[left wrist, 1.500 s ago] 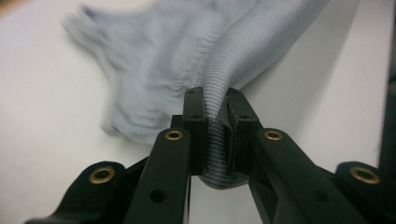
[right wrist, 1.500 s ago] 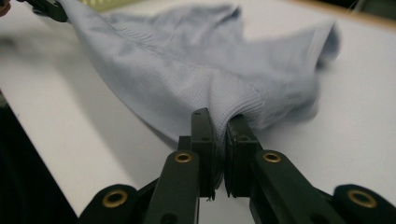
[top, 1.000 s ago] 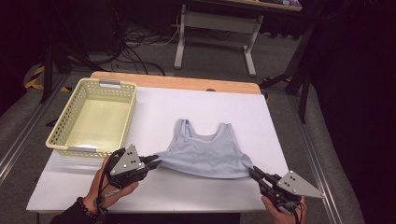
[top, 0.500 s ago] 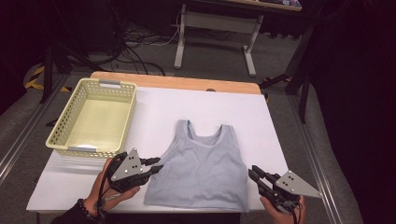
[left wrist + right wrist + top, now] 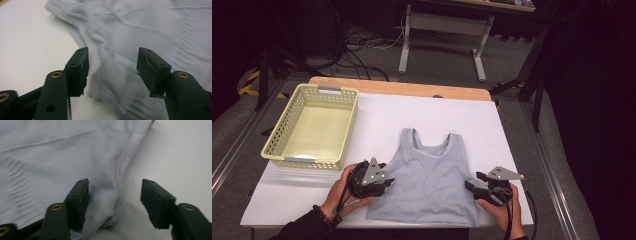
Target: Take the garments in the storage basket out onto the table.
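A pale grey-blue tank top (image 5: 432,182) lies flat on the white table (image 5: 387,115), its straps pointing to the far side. My left gripper (image 5: 385,183) rests at the top's left side seam. Its jaws have just been opening, and in the left gripper view (image 5: 113,67) the ribbed edge of the top (image 5: 150,30) lies between them, untouched by the pads. At the right side seam sits my right gripper (image 5: 470,186), whose jaws have likewise just been opening. In the right gripper view (image 5: 116,200) the seam of the top (image 5: 62,157) runs loose between the jaws.
An empty yellow perforated basket (image 5: 312,127) stands at the table's back left. A wooden strip (image 5: 402,89) runs along the far edge. Bare white surface lies beyond the top and on both sides of it. The near table edge is just below the hem.
The top, held bunched by its lower corners before, now lies spread flat toward the near edge. Both grippers have sunk to the table, shifted inward and opened, letting the fabric go.
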